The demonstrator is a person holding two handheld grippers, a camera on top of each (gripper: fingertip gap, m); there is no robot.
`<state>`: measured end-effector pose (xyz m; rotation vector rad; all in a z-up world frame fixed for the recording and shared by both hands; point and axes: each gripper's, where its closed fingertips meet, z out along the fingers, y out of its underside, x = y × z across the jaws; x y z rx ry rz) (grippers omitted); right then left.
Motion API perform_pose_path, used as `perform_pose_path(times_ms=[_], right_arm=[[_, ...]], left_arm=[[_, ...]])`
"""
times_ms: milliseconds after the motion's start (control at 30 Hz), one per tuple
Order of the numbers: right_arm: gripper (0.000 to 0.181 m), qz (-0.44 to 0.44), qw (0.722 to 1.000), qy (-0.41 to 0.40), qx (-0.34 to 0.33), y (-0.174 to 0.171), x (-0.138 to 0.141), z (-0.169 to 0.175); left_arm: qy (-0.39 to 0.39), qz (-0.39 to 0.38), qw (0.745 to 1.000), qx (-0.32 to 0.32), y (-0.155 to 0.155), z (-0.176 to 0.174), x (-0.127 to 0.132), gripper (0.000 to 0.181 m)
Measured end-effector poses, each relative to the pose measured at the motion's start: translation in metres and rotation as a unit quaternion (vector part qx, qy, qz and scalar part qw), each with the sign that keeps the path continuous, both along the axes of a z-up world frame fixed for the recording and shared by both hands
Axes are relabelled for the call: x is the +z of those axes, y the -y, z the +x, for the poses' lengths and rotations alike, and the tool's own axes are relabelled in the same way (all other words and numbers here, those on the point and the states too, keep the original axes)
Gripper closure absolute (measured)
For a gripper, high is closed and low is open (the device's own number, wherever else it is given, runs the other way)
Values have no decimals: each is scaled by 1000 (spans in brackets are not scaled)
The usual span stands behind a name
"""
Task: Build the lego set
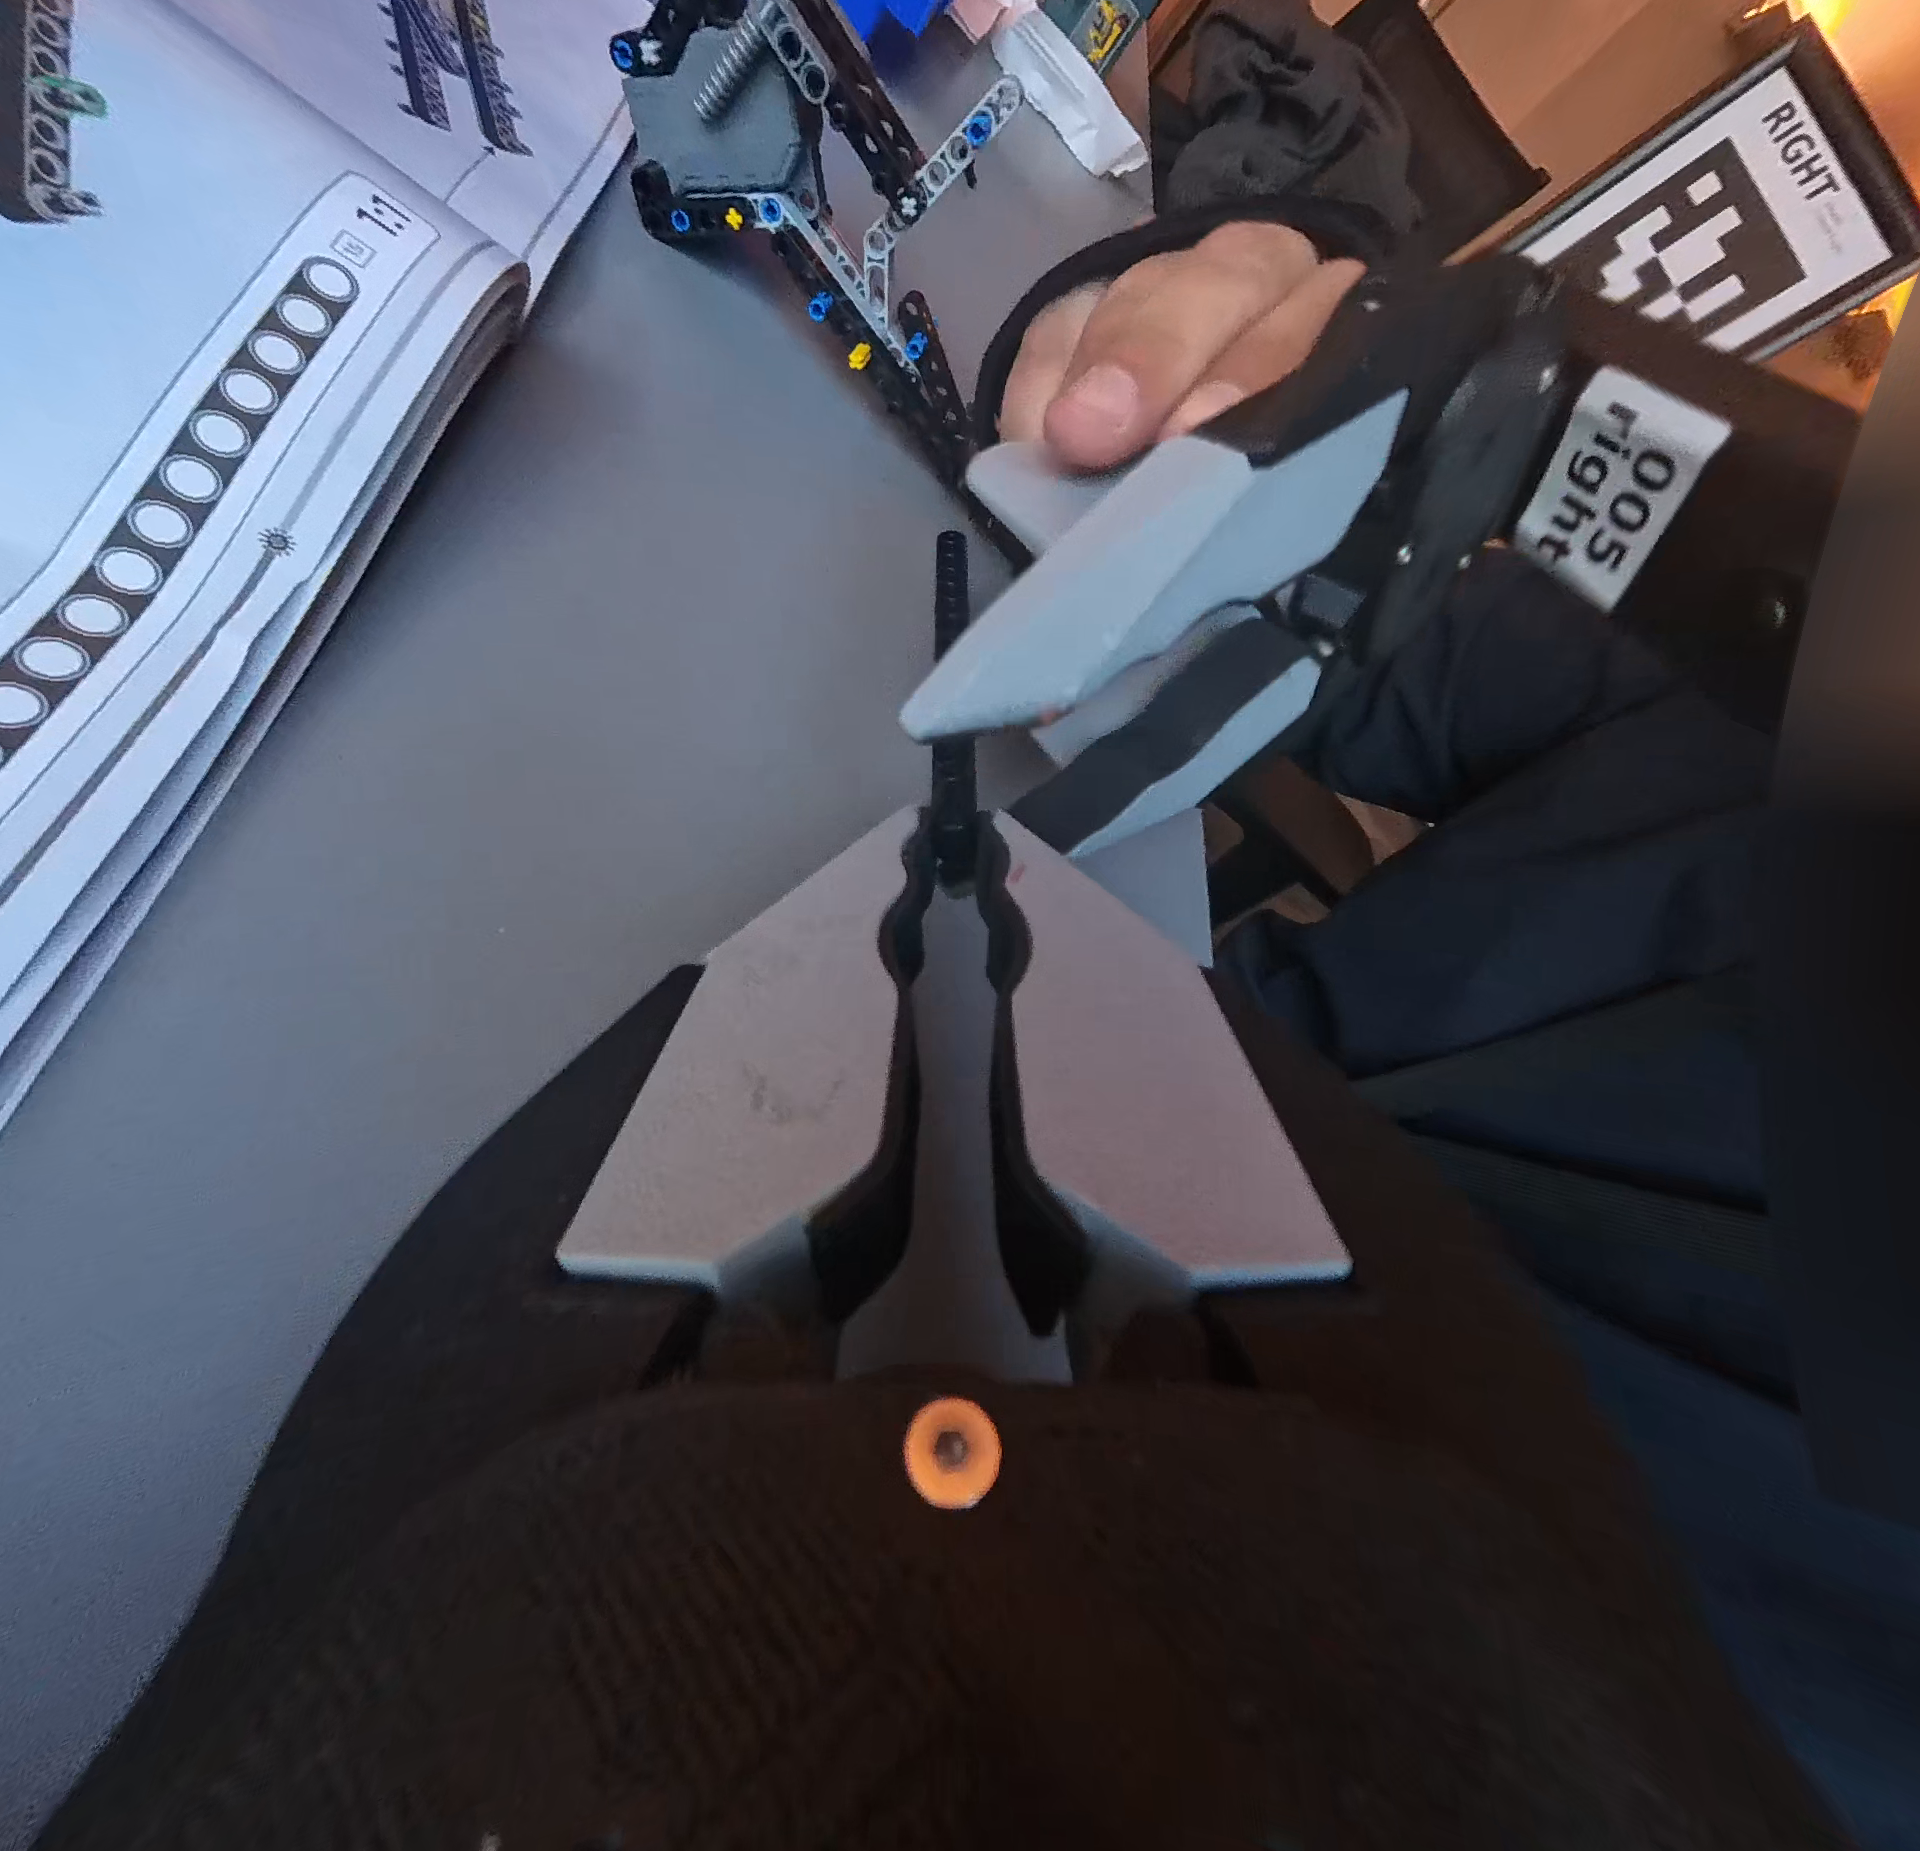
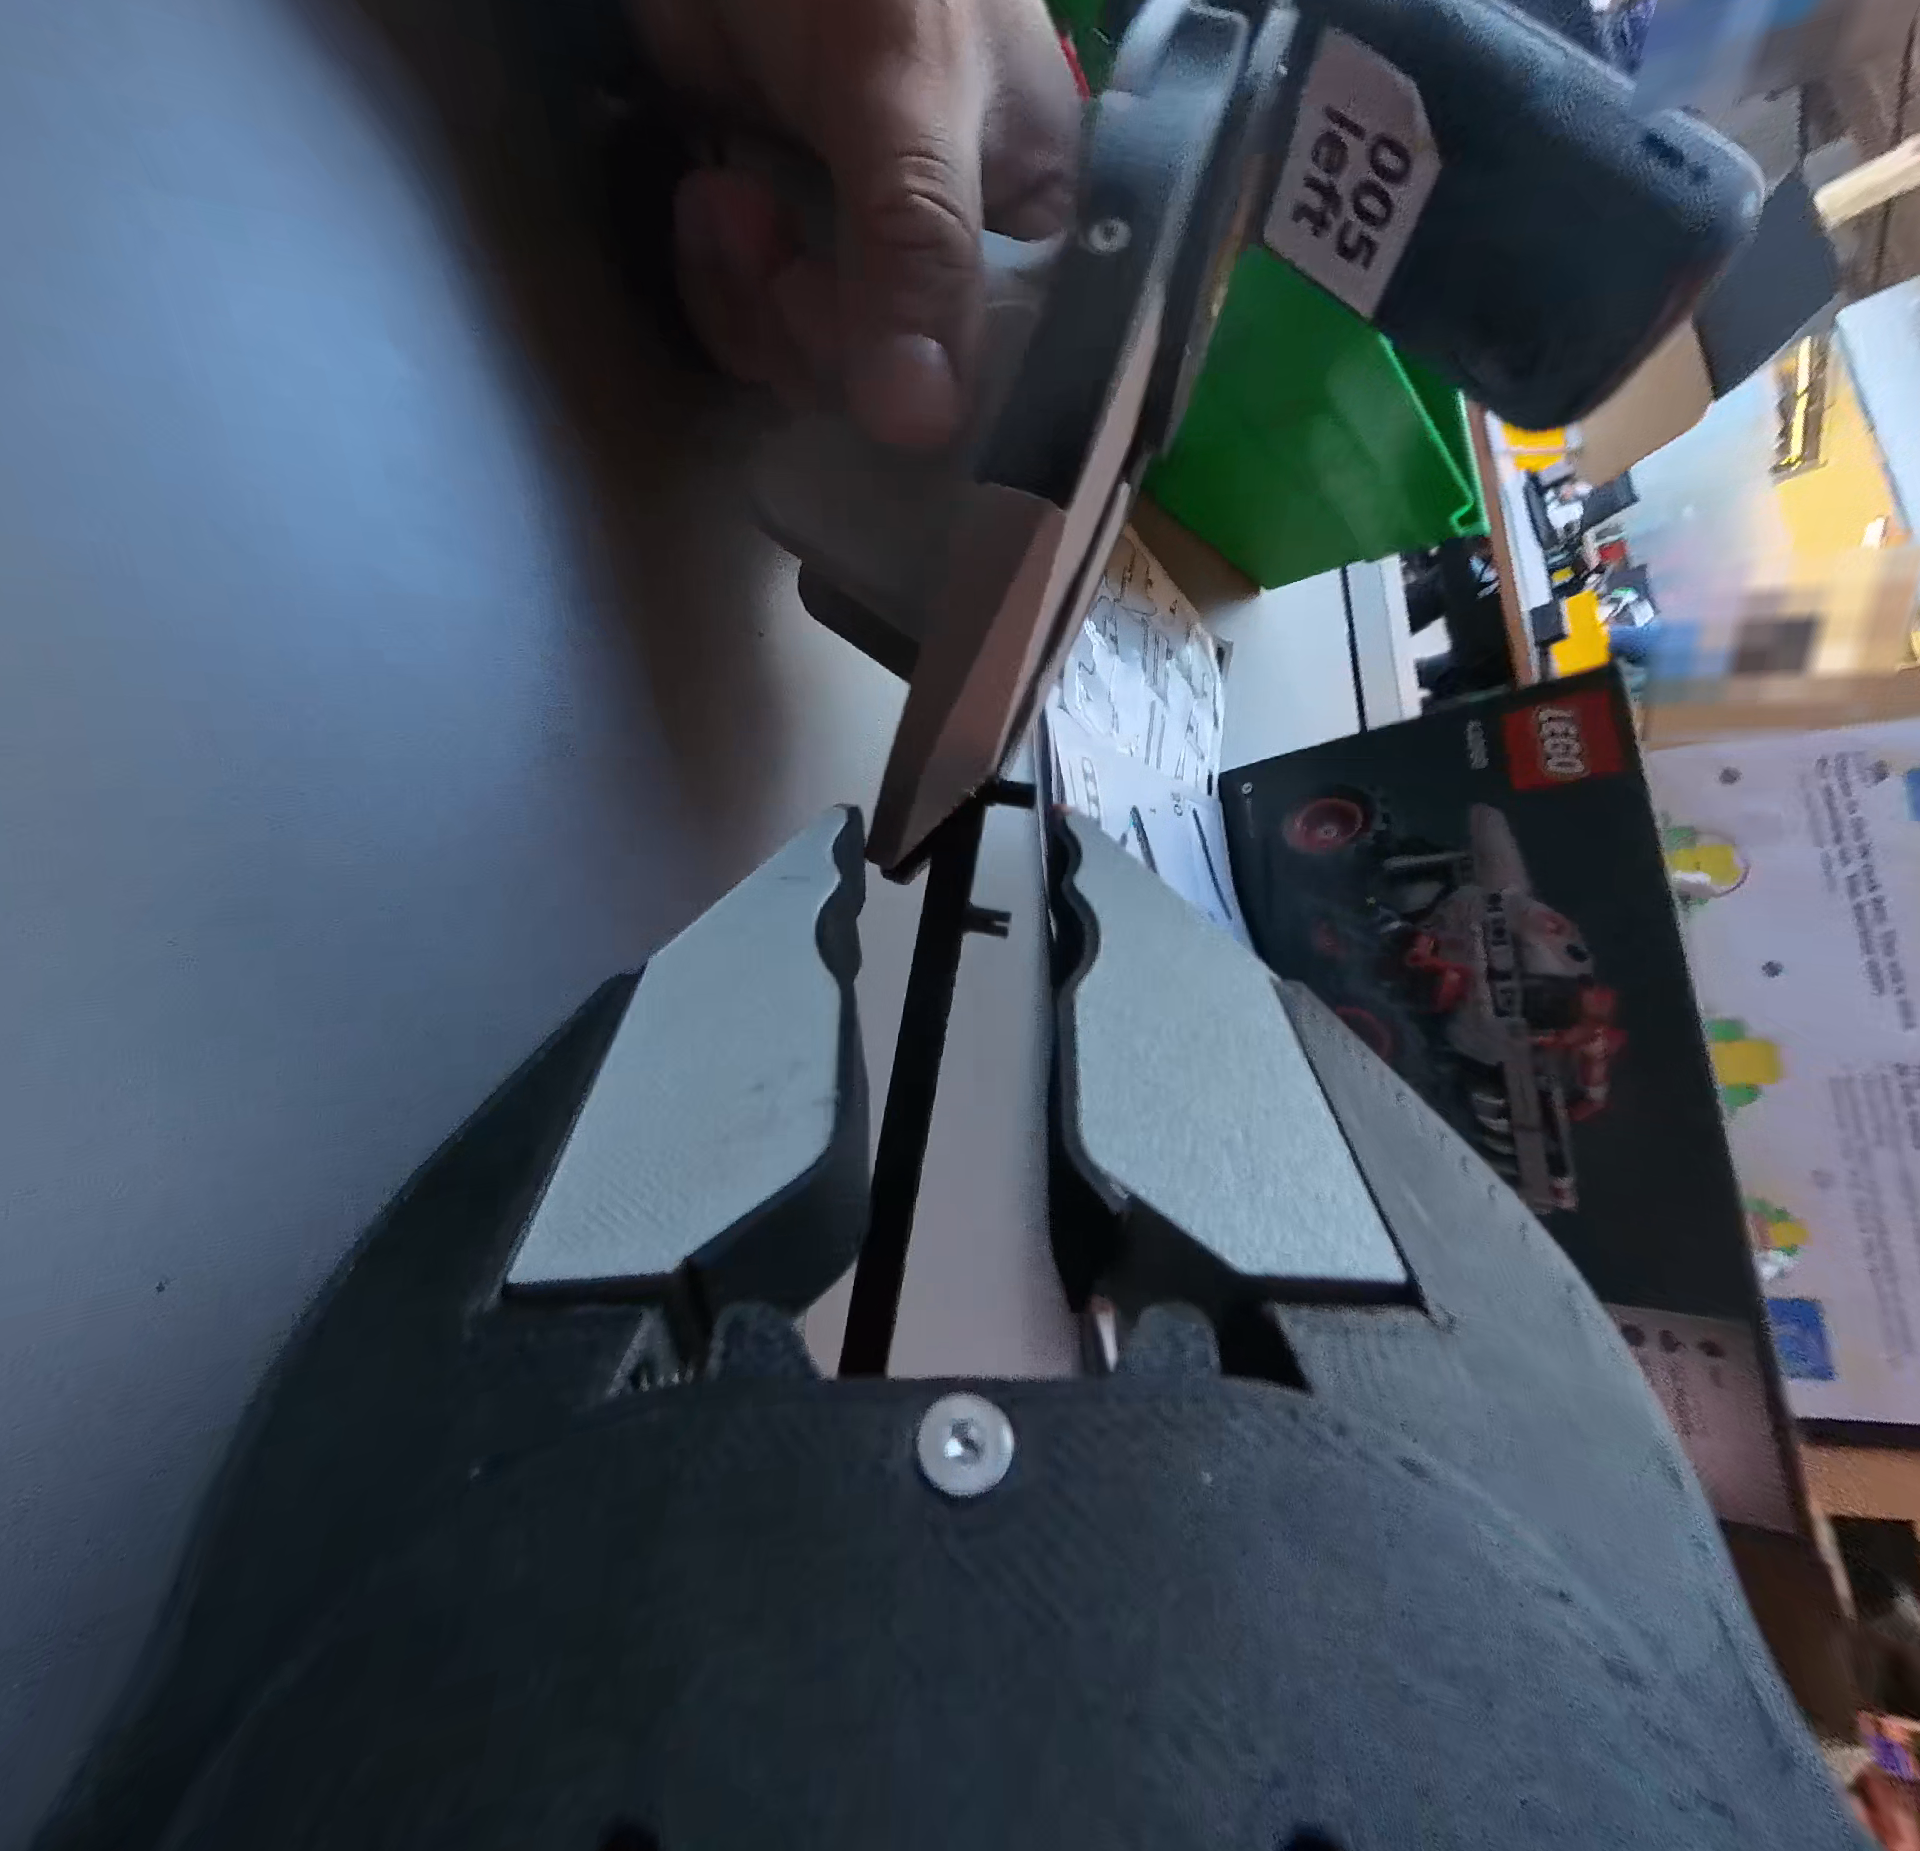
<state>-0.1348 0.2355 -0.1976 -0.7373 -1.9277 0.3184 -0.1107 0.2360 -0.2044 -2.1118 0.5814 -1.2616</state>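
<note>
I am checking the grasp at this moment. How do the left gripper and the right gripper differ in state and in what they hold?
The left gripper is shut on the black axle at its fingertips; the right gripper stands open with nothing pinched. The axle juts forward from the left gripper, but only passes through the gap of the right gripper, touching neither pad as far as I can tell. Both have grey fingers with black inner pads, and a hand holds each.

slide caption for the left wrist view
Left tool pinching a black axle upright while the right tool closes in over it.

Black axle — grey fingers — green bin.
</note>
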Motion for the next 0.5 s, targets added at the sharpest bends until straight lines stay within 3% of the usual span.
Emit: perform_pose_path(times_ms=[133,400,500], right_arm=[[151,53,998,-12,12,3,-2,-1],[152,63,997,-10,33,7,-5,1],[162,60,998,-7,32,6,-6,2]], left_arm=[[0,-8,1000,-3,2,0,-1,176],[19,-33,999,-31,11,3,0,176],[18,-24,999,-24,9,1,3,176]])
